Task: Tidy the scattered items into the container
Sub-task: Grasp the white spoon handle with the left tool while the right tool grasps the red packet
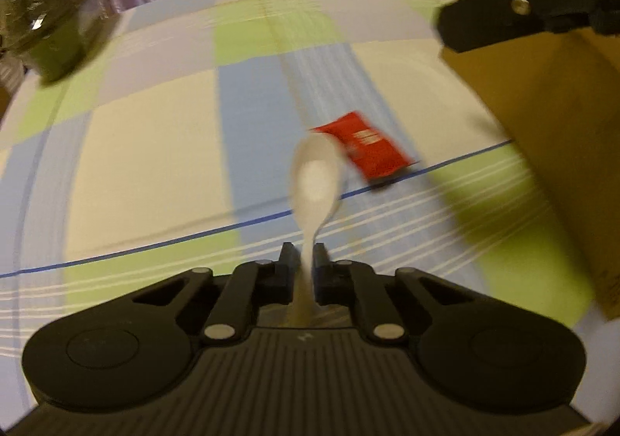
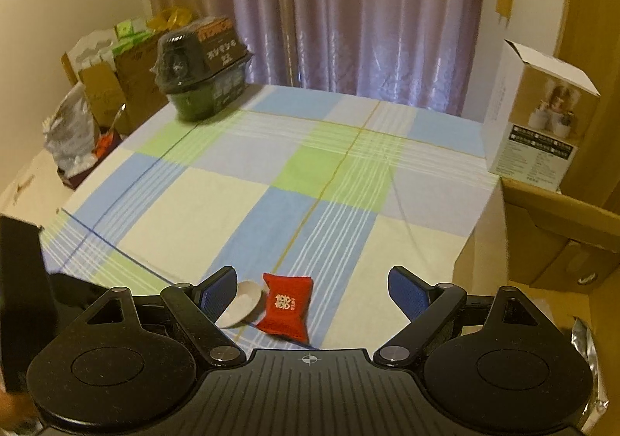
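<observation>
The left hand-held gripper [image 1: 303,252] has its two black fingers pressed in on the handle of a white spoon [image 1: 316,176], and the bowl of that spoon sticks out ahead of it in the centre of the left wrist view, lifted above the checked cloth [image 1: 155,149] that covers the worktop. The picture is smeared, so the spoon seems to be on the move. Its bowl also peeks out in the lower middle of the right wrist view, beside a blue finger pad [image 2: 217,294].

The right hand-held gripper [image 2: 313,290] stands spread wide and holds nothing. Between its fingers, low in the frame, a red packet [image 2: 286,307] lies flat on the cloth. That packet is plainly not yet collected.

The cardboard box [image 1: 550,134] fills the right side of the left wrist view, just beside the packet, and I take it for the container. Something silvery [image 2: 585,343] shows at the lower right edge of the right wrist view, perhaps already inside; I cannot tell.

So I judge the job partly done: the spoon is picked up but not yet dropped in, the packet waits. A dark green wrapped tub [image 2: 203,68] at the upper left corner of the worktop and a white carton [image 2: 538,114] at the right edge may or may not count as clutter.
</observation>
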The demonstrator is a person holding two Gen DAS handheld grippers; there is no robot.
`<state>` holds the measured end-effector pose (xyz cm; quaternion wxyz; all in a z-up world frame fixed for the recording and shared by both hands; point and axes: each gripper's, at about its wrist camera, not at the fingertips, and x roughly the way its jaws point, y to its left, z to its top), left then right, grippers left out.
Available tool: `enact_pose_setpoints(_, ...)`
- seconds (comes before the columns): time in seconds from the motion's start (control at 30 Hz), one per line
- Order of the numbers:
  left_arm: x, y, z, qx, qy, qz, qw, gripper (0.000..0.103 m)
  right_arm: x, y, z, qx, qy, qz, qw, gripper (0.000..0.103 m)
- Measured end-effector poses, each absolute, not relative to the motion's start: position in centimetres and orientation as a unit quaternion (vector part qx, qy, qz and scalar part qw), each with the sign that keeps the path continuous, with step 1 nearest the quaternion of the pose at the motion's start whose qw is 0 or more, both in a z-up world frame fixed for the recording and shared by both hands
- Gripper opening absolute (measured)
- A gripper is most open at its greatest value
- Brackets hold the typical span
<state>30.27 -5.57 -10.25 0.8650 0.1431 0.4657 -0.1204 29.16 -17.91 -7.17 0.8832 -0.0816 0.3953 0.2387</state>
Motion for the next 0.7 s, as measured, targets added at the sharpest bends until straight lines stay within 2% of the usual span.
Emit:
enact_pose_setpoints(0.47,29.7,0.3,-9.5,0.092,0.456,-0.093,0.880,0.007,31.6,-14.0,-13.1,-0.099,0.457,0.226,0.854,0.091)
enact_pose_setpoints(0.5,29.7,0.6,-9.5,0.089,0.457,-0.095,0.880,0.007,31.9,-13.9,-13.6,-0.095,0.462,0.224,0.853,0.084)
enact_pose_setpoints(0.53,29.7,0.8,-9.5,0.086,0.458,-0.097,0.880,0.007,32.1,-13.8,-14.0,-0.092,0.468,0.226,0.850,0.068)
enact_pose_setpoints(0.63,29.9,1.1,-9.4,0.079,0.458,-0.102,0.879,0.010,32.4,-13.6,-15.1,-0.088,0.477,0.217,0.847,0.067)
enact_pose_setpoints(0.67,30.0,1.2,-9.4,0.075,0.459,-0.103,0.879,0.019,32.4,-13.7,-15.4,-0.084,0.478,0.215,0.847,0.067)
enact_pose_setpoints(0.7,30.1,1.3,-9.3,0.072,0.459,-0.105,0.879,0.022,32.5,-13.8,-15.7,-0.079,0.480,0.213,0.848,0.067)
